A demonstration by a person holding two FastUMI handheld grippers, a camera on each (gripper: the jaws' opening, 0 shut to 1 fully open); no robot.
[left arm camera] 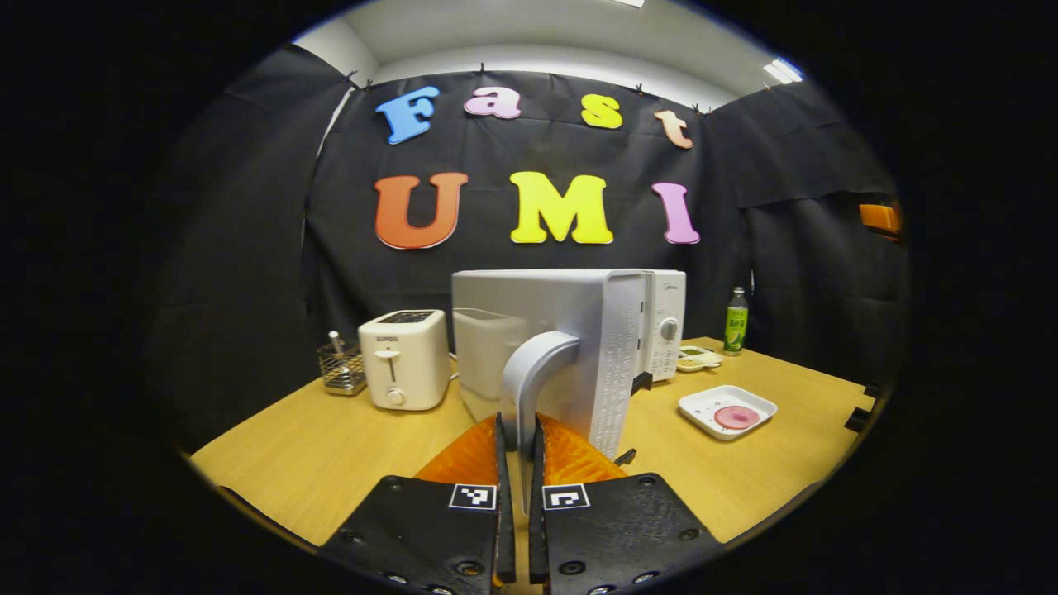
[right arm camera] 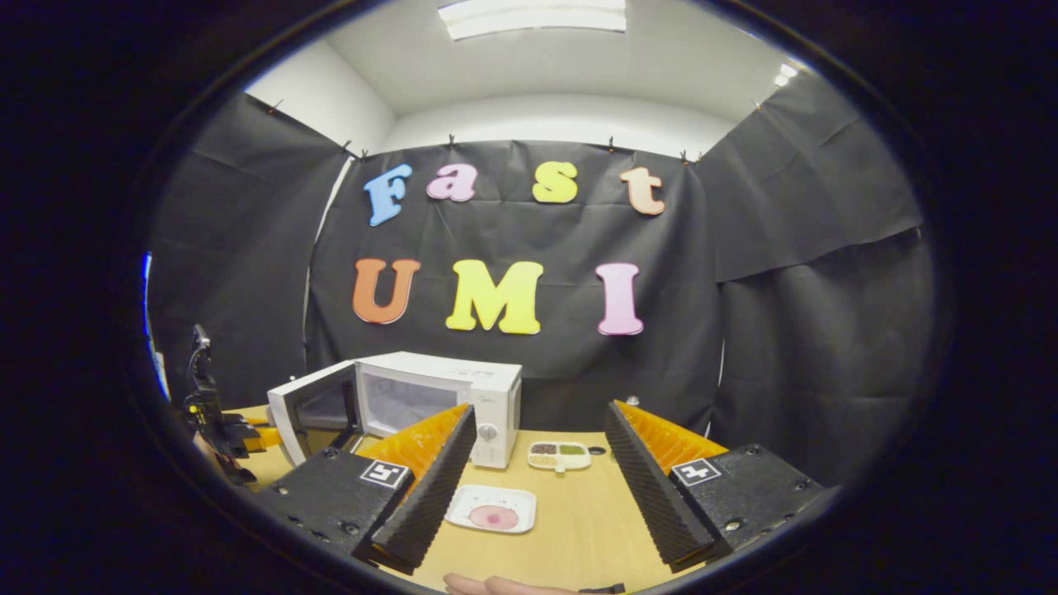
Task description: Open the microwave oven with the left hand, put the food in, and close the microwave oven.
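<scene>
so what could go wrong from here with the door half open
The left gripper is clamped on the door handle; a slip could leave the microwave door only partly open. The right gripper hangs open above the white plate, so the food must pass that door's edge.

Left gripper (left arm camera: 519,438) low centre, fingers (left arm camera: 501,463) clamped either side of the curved door handle (left arm camera: 533,372); microwave door (left arm camera: 579,339) swung out edge-on toward camera, microwave body (left arm camera: 665,322) with dial behind it. White toaster (left arm camera: 403,357) left on bench (left arm camera: 331,446), wire basket (left arm camera: 341,366) just beside it further left. White square plate (left arm camera: 702,406) with pink round food (left arm camera: 736,417) right of door; small divided dish (left arm camera: 698,358) and green bottle (left arm camera: 736,321) near the back right
</scene>
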